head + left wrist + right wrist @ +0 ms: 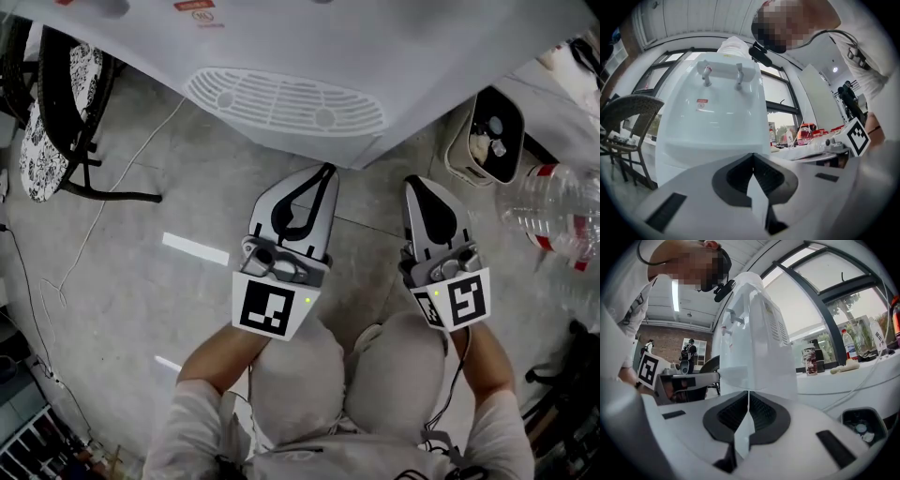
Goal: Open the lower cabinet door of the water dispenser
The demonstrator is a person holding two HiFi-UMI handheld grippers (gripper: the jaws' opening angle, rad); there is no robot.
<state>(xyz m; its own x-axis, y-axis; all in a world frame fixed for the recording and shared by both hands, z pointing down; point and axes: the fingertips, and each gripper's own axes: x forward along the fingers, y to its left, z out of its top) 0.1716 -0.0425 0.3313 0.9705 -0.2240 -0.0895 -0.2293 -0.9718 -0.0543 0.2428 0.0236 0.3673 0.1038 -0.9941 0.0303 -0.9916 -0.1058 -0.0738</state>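
The white water dispenser [309, 56] stands in front of me, its drip-tray grille [286, 101] jutting out at the top of the head view. Its lower cabinet door is hidden under that ledge there. Both grippers are held level, side by side, just short of the dispenser's front. My left gripper [324, 170] is shut with nothing in it, and so is my right gripper [412, 184]. In the left gripper view the dispenser [712, 117] rises above the shut jaws [752, 157], taps at the top. The right gripper view shows the dispenser [754, 348] from its right side.
A dark chair [66, 103] with a patterned cushion stands to the left, and a thin cable [122, 178] trails over the grey floor. A small white bin [492, 136] and a clear water bottle [558, 211] sit to the right. My knees [347, 375] are under the grippers.
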